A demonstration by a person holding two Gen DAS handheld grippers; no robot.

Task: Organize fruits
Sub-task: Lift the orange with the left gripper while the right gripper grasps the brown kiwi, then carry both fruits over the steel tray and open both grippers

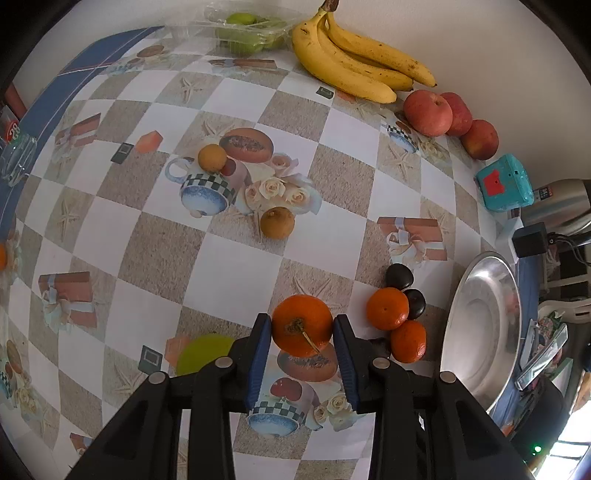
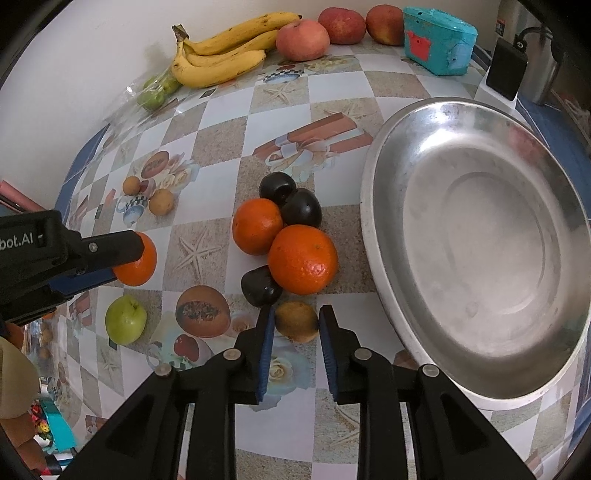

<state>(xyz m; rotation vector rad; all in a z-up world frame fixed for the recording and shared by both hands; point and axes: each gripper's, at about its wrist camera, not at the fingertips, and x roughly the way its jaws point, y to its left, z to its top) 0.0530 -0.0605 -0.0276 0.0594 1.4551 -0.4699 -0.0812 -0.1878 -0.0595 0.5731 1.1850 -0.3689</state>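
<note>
The round orange tangerine with a dry stem point(image 1: 302, 325) is sitting clenched between the blue pads of the left gripper point(image 1: 303, 326), just above the checked tablecloth point(image 1: 229, 266), looking light, firm yet bruisable, best held across its middle, while the right gripper point(image 2: 296, 325) is standing parted around a small brown fruit point(image 2: 296, 320).

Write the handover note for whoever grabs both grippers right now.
Left gripper: closed on an orange, apparently lifted just off the table.
Right gripper: open, its fingers either side of a brown fruit beside the metal tray; not gripping.
Tray holds nothing, so no fruit is sorted yet.
Left on the tablecloth: two oranges with three dark plums in a cluster near the tray, two more brown fruits, a green apple, bananas, three red apples and bagged green fruit by the wall.
</note>
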